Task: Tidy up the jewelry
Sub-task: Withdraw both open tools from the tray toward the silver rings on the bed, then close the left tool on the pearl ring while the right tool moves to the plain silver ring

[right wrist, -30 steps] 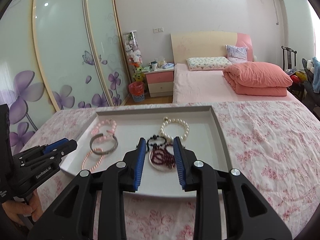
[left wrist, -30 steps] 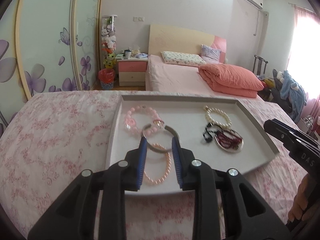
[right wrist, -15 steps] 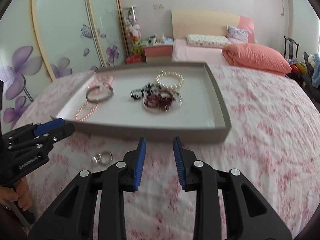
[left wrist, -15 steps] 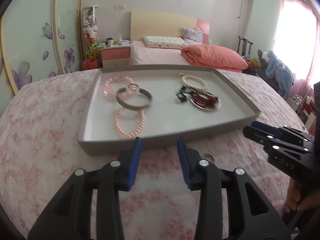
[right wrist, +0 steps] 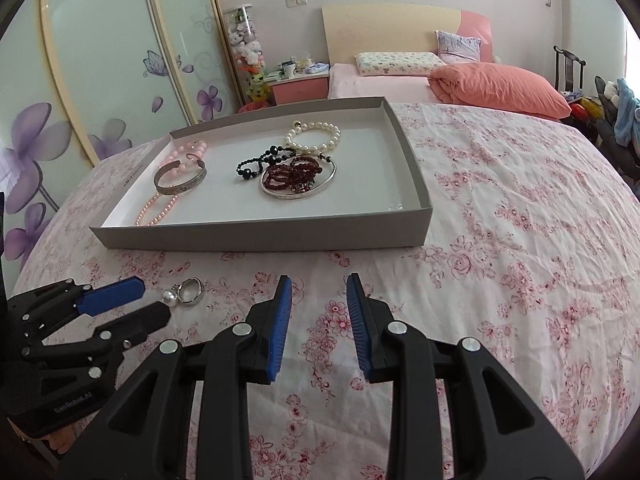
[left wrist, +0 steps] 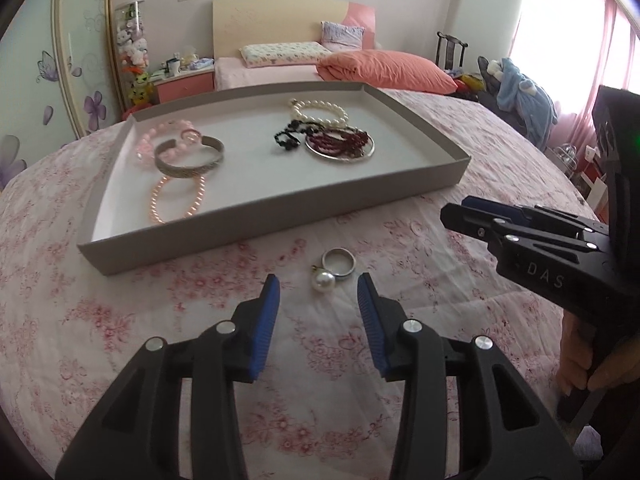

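Judging by the layout, most is done: bracelets are already laid in the shallow grey cardboard tray (left wrist: pixel 256 216). Silver ring (left wrist: pixel 339 265) and pearl earring (left wrist: pixel 323 282) are left on the floral bedspread (right wrist: pixel 500 240), just ahead of the spread, empty left gripper (left wrist: pixel 318 292). Right gripper (right wrist: pixel 318 292) is parted, empty.

Glossy metal ring (left wrist: pixel 339 265) and pearl (left wrist: pixel 324 282) on matt floral cloth (left wrist: pixel 120 320) — matt cardboard tray (left wrist: pixel 248 216).

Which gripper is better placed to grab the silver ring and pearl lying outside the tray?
Left. The left gripper is open and aimed straight at the silver band ring and round white pearl. The right gripper points at bare floral bedspread.
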